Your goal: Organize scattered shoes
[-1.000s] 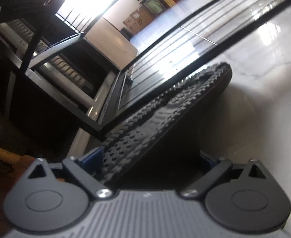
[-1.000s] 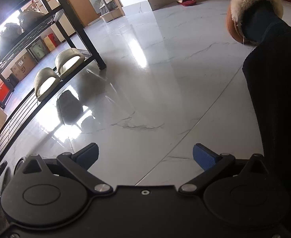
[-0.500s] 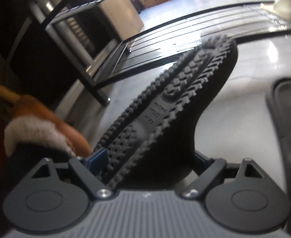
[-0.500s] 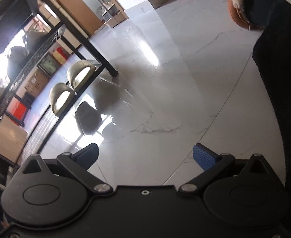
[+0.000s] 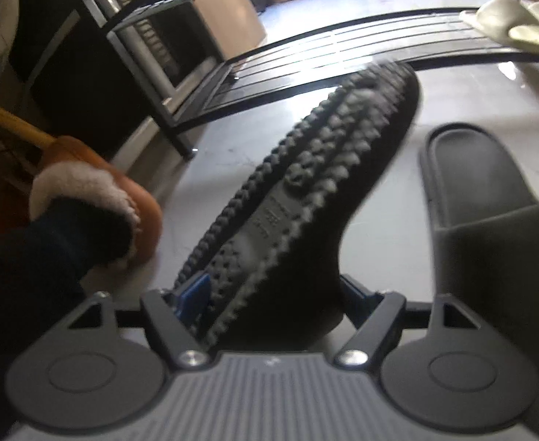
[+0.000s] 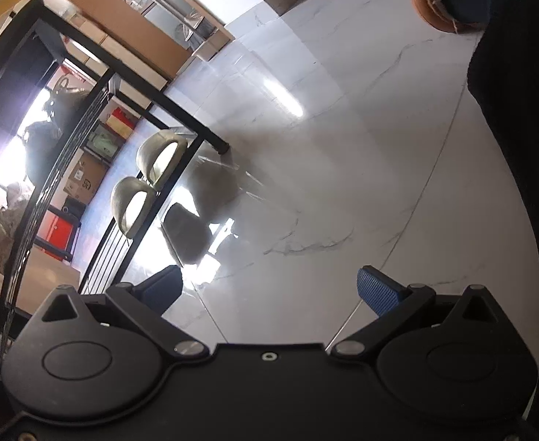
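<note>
My view takes in a glossy white marble-veined floor (image 6: 342,117). From my left camera, a black slide sandal (image 5: 489,198) lies flat on it at three o'clock. A black wire shoe rack (image 5: 342,51) stands at twelve o'clock; two pale slippers (image 6: 148,180) rest on its lowest shelf, at nine o'clock from my right camera.

We count two black slippers (image 5: 306,198), one with its studded sole up and one flat on the floor (image 5: 489,198); two pale slippers (image 6: 159,158) on the rack (image 6: 96,257); and two fur-lined brown slippers (image 5: 96,198).
</note>
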Motion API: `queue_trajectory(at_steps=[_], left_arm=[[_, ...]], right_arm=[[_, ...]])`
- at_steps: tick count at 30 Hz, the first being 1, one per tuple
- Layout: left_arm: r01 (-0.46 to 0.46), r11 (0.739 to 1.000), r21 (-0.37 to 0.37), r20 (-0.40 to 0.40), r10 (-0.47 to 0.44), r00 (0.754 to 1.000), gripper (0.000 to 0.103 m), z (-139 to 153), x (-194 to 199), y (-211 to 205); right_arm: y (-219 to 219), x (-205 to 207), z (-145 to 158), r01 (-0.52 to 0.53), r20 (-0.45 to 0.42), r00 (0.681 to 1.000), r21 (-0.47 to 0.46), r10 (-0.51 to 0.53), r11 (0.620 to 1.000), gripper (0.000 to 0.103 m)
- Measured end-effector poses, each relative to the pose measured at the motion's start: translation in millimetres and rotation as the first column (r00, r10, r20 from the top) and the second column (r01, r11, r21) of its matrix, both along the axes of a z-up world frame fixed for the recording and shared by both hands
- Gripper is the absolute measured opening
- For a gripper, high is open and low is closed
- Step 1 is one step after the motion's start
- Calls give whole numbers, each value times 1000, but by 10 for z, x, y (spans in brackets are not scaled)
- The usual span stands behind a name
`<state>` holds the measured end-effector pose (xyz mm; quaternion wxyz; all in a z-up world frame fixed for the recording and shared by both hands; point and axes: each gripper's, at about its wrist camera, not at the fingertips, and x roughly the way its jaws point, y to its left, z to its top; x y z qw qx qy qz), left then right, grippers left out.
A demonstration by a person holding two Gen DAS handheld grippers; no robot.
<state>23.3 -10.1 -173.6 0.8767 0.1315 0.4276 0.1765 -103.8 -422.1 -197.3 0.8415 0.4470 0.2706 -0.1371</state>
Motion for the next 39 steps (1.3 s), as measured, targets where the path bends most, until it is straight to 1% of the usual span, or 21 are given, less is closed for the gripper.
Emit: queue_trajectory(at_steps=[2, 4, 5, 6, 8, 10, 11, 14, 15, 18, 20, 21, 23, 24, 27, 30, 33, 35, 36, 38, 39], left_arm=[[33, 999, -43, 0, -33, 999, 75, 67, -31, -78], [55, 995, -83, -4, -55, 998, 80, 125, -58, -139], [77, 991, -110, -8, -79, 997, 86, 167, -77, -183], [86, 990, -113, -10, -87, 996, 92, 177, -79, -195], [136, 984, -118, -19, -140, 990, 98, 257, -107, -297], [224, 968, -109, 34, -222, 975, 99, 422, -184, -397], [230, 967, -111, 44, -227, 973, 103, 437, -185, -384], [276, 953, -127, 143, -258, 955, 102, 647, -253, -285], [268, 954, -137, 145, -248, 958, 102, 645, -245, -256], [205, 941, -268, 128, -177, 976, 102, 534, -88, 221], [201, 912, -358, 120, -168, 978, 102, 420, -3, 513], [189, 884, -427, 117, -154, 981, 103, 324, 35, 775], [195, 842, -503, 142, -142, 980, 103, 249, 18, 978], [186, 793, -580, 162, -111, 980, 103, 185, -15, 1117], [101, 658, -746, 124, -11, 992, 103, -4, -67, 1280], [111, 656, -747, 143, -5, 990, 103, -49, -98, 1188], [195, 725, -661, 176, -103, 979, 103, -5, -116, 1004], [292, 791, -538, 191, -223, 956, 103, 50, -153, 735], [337, 811, -478, 192, -278, 941, 103, 73, -170, 618], [410, 827, -385, 186, -365, 912, 102, 66, -178, 505], [469, 832, -295, 148, -446, 883, 102, 42, -203, 370]], right_arm=[[-4, -4, -3, 4, -2, 1000, 5, -4, 1000, 103], [-1, -12, -2, 5, -3, 1000, 4, -5, 1000, 103], [2, -17, 1, 6, -3, 1000, 0, -6, 1000, 103], [4, -23, 2, 7, -4, 1000, -2, -7, 1000, 103], [7, -33, 3, 10, -6, 1000, -7, -10, 1000, 103], [3, -37, -2, 16, -12, 1000, -7, -16, 1000, 103], [4, -35, -5, 17, -14, 1000, -6, -17, 1000, 103], [6, -30, -14, 19, -20, 1000, -3, -19, 1000, 103], [7, -29, -18, 20, -22, 1000, -2, -20, 1000, 103], [9, -24, -27, 23, -29, 999, 1, -23, 1000, 103], [10, -21, -33, 25, -33, 999, 3, -25, 1000, 103], [11, -19, -36, 26, -35, 999, 4, -26, 1000, 103], [13, -15, -43, 28, -39, 999, 6, -28, 1000, 103], [14, -12, -47, 28, -41, 999, 7, -28, 1000, 103], [39, -5, -57, 26, -49, 998, 0, -26, 1000, 103], [67, -7, -45, 18, -53, 998, -26, -19, 999, 103], [68, -22, -40, 21, -55, 998, -36, -23, 999, 103], [57, -27, -50, 29, -60, 998, -30, -31, 999, 103], [53, -25, -56, 32, -64, 997, -28, -34, 999, 103], [59, -20, -57, 30, -66, 997, -34, -32, 999, 103], [65, -19, -56, 27, -67, 997, -40, -29, 999, 103]])
